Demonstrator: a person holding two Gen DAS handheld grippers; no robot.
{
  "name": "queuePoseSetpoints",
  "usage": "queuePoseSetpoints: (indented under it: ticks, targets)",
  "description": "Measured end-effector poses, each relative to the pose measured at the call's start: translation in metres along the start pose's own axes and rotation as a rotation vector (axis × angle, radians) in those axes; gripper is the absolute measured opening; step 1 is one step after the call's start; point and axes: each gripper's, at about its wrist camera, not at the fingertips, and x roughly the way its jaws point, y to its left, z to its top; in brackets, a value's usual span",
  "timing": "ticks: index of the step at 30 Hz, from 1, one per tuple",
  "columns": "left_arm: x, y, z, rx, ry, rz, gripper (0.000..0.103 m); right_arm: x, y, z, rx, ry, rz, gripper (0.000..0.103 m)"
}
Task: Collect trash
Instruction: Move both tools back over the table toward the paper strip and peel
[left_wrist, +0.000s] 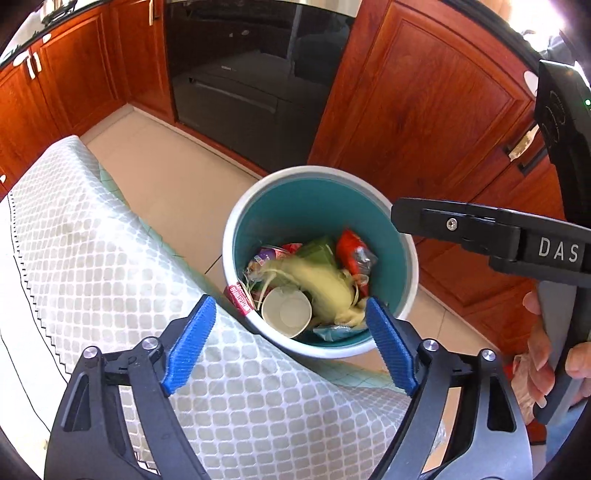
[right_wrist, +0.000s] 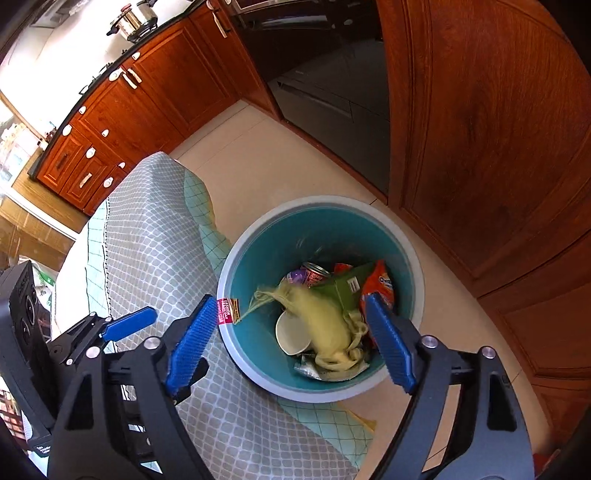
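Left wrist: perhaps corn husk (left_wrist: 325, 291) in bin (left_wrist: 236, 221).

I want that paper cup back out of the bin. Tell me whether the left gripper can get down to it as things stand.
Probably yes. The left gripper is open and empty above the bin, and the paper cup lies on top of the trash near the closest wall. The blurred pale-yellow clump beside it may crowd one finger.

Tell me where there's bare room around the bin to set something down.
Free: the tiled floor between the bin, the dark oven front and the cabinets. Also bare tablecloth left of the bin. Crowded: the bin's bottom, packed with a paper cup, wrappers and yellowish scraps.
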Motion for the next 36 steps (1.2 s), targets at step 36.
queuePoseSetpoints:
  ticks: [36]
  targets:
    - [-0.189,0.164,-0.179,-0.347,-0.187,0.222,0.098,-0.014,0.253,-0.081,-0.391,0.063,0.139,0.085]
